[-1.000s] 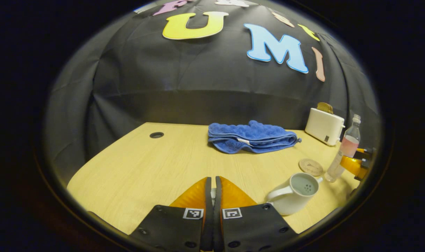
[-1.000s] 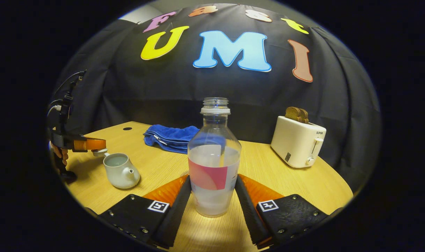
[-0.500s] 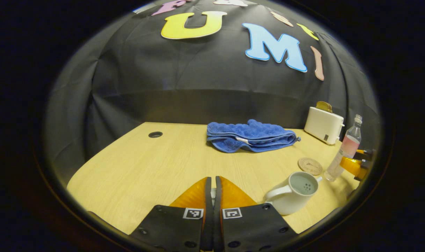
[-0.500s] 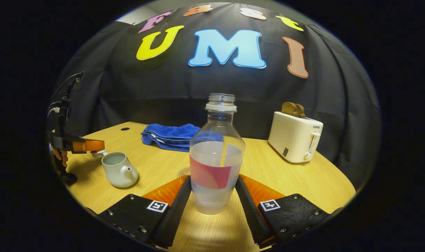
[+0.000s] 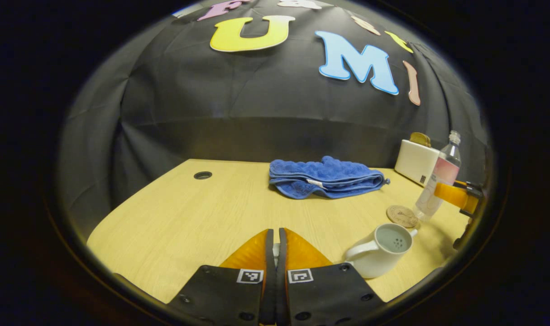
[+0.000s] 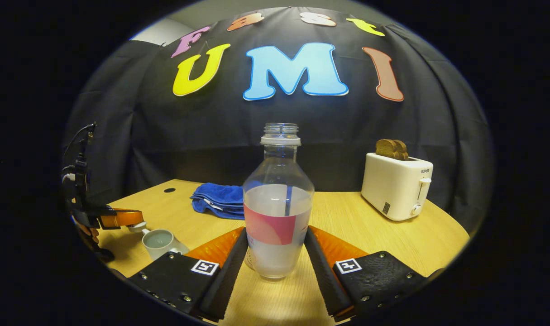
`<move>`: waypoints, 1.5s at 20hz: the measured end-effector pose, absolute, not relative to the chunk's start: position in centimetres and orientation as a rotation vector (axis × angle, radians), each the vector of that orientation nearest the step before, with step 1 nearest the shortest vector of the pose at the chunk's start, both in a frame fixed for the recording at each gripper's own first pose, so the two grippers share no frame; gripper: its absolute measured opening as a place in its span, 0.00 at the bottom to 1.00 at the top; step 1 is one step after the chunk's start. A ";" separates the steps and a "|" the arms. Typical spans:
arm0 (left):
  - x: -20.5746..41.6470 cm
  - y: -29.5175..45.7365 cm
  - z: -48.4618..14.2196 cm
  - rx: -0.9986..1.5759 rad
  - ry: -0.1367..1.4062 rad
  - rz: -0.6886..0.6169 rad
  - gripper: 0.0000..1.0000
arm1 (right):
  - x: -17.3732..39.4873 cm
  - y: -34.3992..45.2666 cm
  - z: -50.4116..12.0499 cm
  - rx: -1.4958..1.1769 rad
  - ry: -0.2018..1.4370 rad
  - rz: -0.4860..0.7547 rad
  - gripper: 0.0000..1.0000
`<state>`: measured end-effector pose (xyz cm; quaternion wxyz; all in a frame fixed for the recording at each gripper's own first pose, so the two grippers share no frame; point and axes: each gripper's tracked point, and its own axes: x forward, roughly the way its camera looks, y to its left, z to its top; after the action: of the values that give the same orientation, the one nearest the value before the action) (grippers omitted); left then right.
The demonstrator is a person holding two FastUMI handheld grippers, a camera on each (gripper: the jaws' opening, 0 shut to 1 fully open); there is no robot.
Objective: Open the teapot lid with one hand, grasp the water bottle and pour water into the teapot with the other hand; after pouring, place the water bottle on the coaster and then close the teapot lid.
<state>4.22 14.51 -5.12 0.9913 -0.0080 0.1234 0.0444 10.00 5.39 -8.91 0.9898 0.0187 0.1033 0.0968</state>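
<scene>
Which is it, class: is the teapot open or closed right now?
Open. The teapot has no lid on its mouth; you can see into it to the strainer holes, and the left gripper holds the lid beside it.

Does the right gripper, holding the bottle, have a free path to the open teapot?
Probably yes: the right gripper holds the water bottle, the teapot stands uncovered, and bare table lies between.

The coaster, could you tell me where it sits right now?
In the left gripper view the coaster lies on the table's right side, between the teapot and the bottle.
</scene>
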 end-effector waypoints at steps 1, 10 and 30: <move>4.2 14.5 -5.1 -0.017 0.246 0.089 0.07 | 10.6 5.6 -9.0 0.050 0.209 0.190 0.79; 4.2 14.5 -4.8 -0.017 0.238 0.087 0.06 | 12.3 6.0 -10.6 0.064 0.242 0.167 0.78; 3.3 10.8 0.1 -0.032 0.098 -0.023 0.05 | 10.2 4.8 -7.8 0.037 0.134 0.146 0.91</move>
<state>3.30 10.80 0.14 0.9986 -0.0158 0.0491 -0.0113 10.19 4.84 -7.84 0.9949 0.0184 0.0667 0.0731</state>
